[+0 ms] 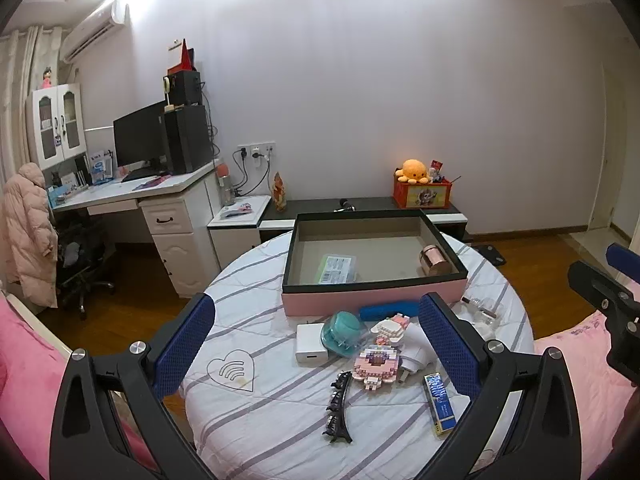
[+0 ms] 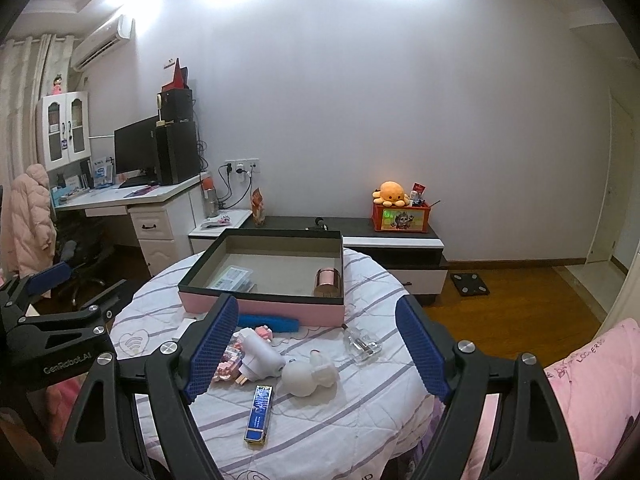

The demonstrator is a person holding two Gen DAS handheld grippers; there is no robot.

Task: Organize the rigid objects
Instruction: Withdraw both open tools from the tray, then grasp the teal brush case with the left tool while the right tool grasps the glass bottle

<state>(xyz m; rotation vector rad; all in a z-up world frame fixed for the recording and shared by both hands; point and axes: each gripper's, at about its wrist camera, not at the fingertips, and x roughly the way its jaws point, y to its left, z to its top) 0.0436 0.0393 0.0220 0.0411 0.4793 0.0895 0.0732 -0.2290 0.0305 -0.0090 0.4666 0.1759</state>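
- The left tongs [image 1: 316, 340] hover above the round desk [image 1: 248, 412] with its striped cloth, jaws spread wide and gripping nothing; the clutter lies on the cloth below the gap.
- The right tongs [image 2: 316, 344] are likewise wide open and empty, held over the right half of the same desk.
- A pink box with a black rim [image 1: 372, 300] sits at the far side of the desk. Inside lie a clear case with a green label [image 1: 338, 269] near the left front and a copper-coloured jar [image 1: 434, 260] on its side at the right wall.
- Just in front of the box lies a blue roll [image 1: 386, 310].
- Nearer, close together: a white charger block [image 1: 310, 344], a teal clear-lidded case [image 1: 344, 332] touching it, and a pink brick-built toy [image 1: 376, 364].
- A black hair clip [image 1: 338, 408] lies nearest the camera, apart from the rest.
- A blue and gold bar [image 2: 260, 412] lies lengthwise near the front edge.
- Beside it are a white plug adapter [image 2: 262, 356] and a white round-bodied figure [image 2: 308, 376].
- A clear glass bottle [image 2: 362, 344] lies on its side towards the right, near the box's front corner.
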